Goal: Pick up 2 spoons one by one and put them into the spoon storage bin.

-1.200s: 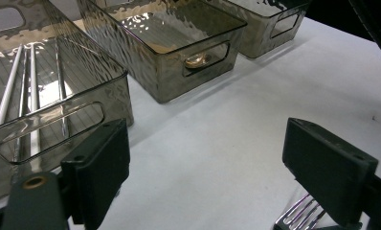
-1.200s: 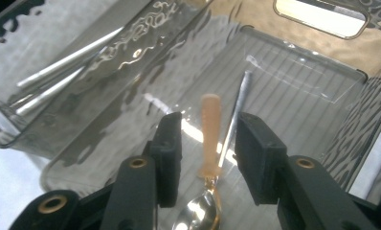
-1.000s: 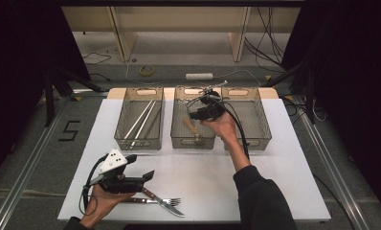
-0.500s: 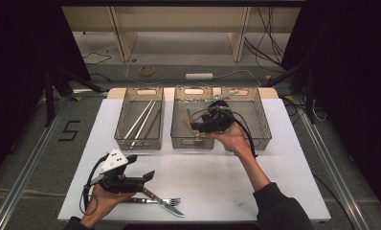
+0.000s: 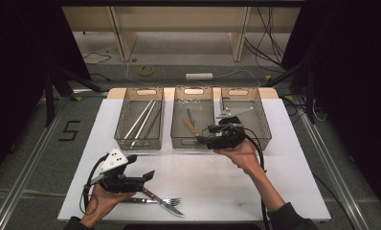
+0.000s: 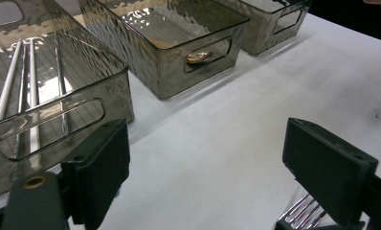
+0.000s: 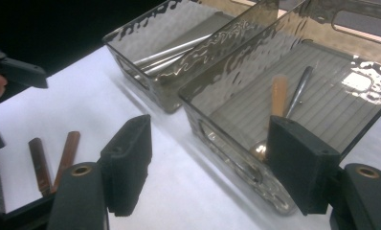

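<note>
I hold my right gripper [image 5: 201, 139], jaws just opened wide and empty, beside three bins [image 5: 193, 120]; the floor marking [image 5: 70, 130] reads 5; my left gripper [image 5: 148, 176] gapes empty over two utensils [image 5: 162, 202]

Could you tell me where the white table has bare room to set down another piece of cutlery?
The white table is bare between the bins' front walls and the near edge, from the fork rightward, and beside the left bin. It is crowded near the left gripper, over the fork and knife, and at the middle bin, where the right gripper hovers.
</note>
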Available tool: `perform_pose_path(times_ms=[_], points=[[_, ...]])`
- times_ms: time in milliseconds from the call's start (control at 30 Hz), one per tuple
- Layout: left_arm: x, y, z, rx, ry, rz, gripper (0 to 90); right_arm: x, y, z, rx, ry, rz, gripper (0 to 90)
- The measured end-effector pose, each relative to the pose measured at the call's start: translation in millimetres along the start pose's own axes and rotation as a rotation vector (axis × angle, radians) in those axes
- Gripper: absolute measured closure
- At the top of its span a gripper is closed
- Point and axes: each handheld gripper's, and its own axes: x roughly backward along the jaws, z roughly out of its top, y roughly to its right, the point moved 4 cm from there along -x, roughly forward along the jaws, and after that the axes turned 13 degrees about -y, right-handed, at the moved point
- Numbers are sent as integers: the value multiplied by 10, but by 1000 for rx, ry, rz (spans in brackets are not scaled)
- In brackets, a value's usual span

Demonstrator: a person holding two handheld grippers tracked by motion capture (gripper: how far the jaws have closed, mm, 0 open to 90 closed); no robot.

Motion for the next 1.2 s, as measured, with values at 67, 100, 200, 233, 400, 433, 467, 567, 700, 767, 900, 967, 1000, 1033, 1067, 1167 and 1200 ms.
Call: perform_pose_path(times_ms=[67, 100, 200, 233, 400, 433, 467, 567, 700, 767, 900, 967, 1000, 1033, 1067, 1167, 1200], points=[[2, 0, 0, 0, 1, 0, 161, 30, -16, -39, 2, 12, 5, 337], [1, 0, 0, 2, 2, 0, 161, 46, -22, -58, 3, 15, 3, 334], [-2, -3, -2, 1, -1, -1, 160, 90, -41, -119, 7, 28, 12, 328], [-3, -2, -2, 1, -2, -2, 160, 102, -44, -141, 9, 30, 11, 326], [-6, -8, -5, 0, -7, 1, 161, 151, -37, -274, 2, 49, 12, 320], [-7, -8, -5, 0, -7, 1, 161, 166, -38, -310, -1, 54, 14, 320], [-7, -7, -4, 0, -7, 0, 161, 176, -42, -336, -2, 59, 15, 317], [-6, -6, -4, -1, -8, 0, 161, 211, -62, -409, 0, 73, 16, 311], [-6, 0, -4, -2, -7, -1, 160, 248, -94, -516, -3, 90, 16, 298], [-5, 3, -3, -3, -5, -1, 161, 273, -102, -566, -11, 104, 21, 295], [-2, 1, -5, -4, -8, -2, 160, 317, -105, -664, -17, 116, 15, 275], [-5, 5, -3, -6, -7, -2, 160, 333, -100, -710, -20, 124, 1, 272], [-6, 8, -3, -7, -9, -2, 160, 339, -97, -732, -25, 123, 4, 266], [-8, 11, -4, -6, -10, -3, 161, 343, -95, -754, -27, 124, 7, 263], [-9, 12, -4, -8, -11, -3, 161, 350, -95, -774, -30, 126, 4, 263], [-8, 13, -6, -7, -13, -3, 160, 361, -96, -834, -35, 126, 2, 260], [-8, 11, -7, -9, -14, -3, 160, 366, -98, -852, -37, 129, -1, 260]])
